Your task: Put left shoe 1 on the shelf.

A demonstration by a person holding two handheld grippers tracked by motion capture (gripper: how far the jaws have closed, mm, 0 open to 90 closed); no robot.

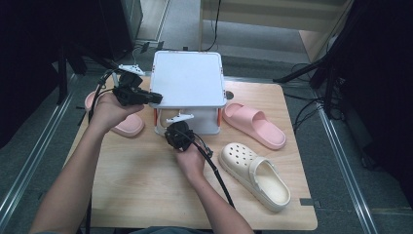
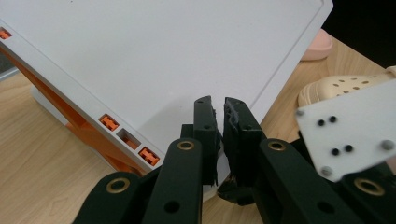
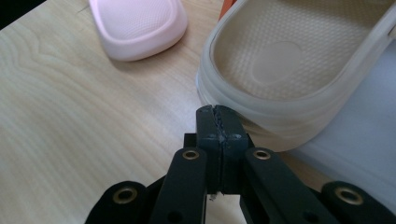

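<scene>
A white two-tier rack [image 1: 187, 78] with orange fittings stands at the back middle of the wooden table. A cream clog [image 3: 280, 60] lies on its lower shelf [image 3: 359, 140]. My right gripper [image 3: 217, 112] is shut, its tips against the clog's heel rim, with nothing between the jaws. In the high view, the right gripper [image 1: 170, 130] sits at the front of the rack's lower tier. My left gripper [image 2: 219, 105] is shut and empty, its jaws lying over the top shelf [image 2: 140, 56] near a corner. From above, the left gripper [image 1: 155, 97] is at the rack's left edge.
A second cream clog [image 1: 255, 175] lies on the table at the front right. One pink slipper [image 1: 253, 124] lies right of the rack, another [image 1: 124, 126] to its left under my left hand. The table's edge runs close behind the rack.
</scene>
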